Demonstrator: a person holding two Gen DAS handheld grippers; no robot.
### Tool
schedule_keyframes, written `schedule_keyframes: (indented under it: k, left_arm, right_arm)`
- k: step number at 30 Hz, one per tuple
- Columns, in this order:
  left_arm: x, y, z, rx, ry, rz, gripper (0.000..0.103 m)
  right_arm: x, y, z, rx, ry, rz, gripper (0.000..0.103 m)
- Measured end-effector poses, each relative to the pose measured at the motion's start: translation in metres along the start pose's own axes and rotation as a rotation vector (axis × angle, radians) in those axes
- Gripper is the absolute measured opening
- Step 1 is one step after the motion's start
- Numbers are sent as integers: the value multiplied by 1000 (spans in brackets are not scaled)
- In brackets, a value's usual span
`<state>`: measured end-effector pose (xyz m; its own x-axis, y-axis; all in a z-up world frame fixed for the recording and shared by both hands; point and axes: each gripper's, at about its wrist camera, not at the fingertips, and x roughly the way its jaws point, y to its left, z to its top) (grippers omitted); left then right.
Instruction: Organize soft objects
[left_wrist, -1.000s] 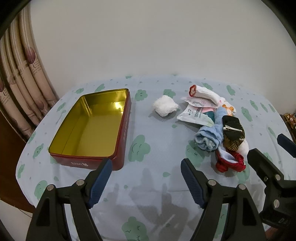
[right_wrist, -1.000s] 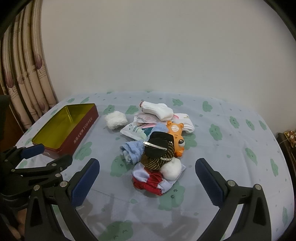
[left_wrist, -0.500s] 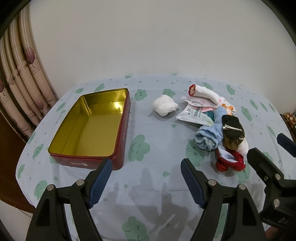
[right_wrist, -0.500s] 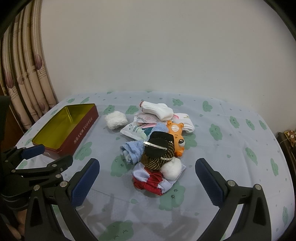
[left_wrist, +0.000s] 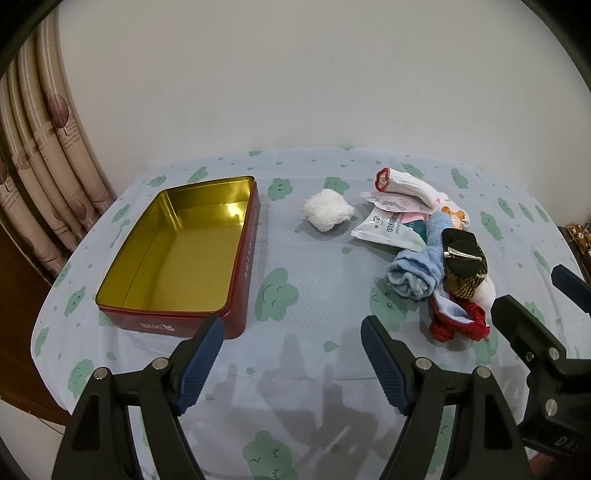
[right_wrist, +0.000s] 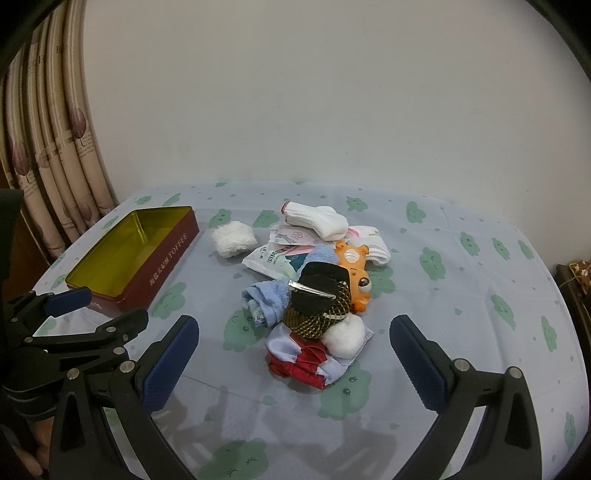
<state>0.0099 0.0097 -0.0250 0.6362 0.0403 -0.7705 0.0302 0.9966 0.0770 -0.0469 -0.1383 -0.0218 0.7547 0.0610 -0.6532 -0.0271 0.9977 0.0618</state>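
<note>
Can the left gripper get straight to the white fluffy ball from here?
Probably yes: the left gripper is open, and the white fluffy ball sits alone on bare cloth between the tin and the pile.

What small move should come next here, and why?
Probably ease the right gripper forward and down onto the near edge of the pile, at the red and white cloth. Both grippers are open and hold nothing, the left gripper hovers near the tin, which has nothing in it, and that cloth lies almost between the right fingers.
</note>
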Motion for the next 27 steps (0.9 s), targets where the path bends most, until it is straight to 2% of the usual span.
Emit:
schedule_keyframes:
  k: [18,20,22,24,27]
  left_arm:
    - [9,7,-1,-10,14,-3,79]
    - [13,9,-1,-12,18,1,79]
    - [16,12,-2,-18,24,-4,79]
    - [20,15,-2,-22,27,-4,79]
    - [25,19,-1,-24,29,-7,79]
  right_arm:
    - [7,-3,-1,0,6,7,101]
    - [12,-5,1,-7,9,9,95]
    - [19,-9,2,-15,16,10,79]
    - [27,-14,5,-8,29,14,74]
    - [39,-21,7,8,39,32,74]
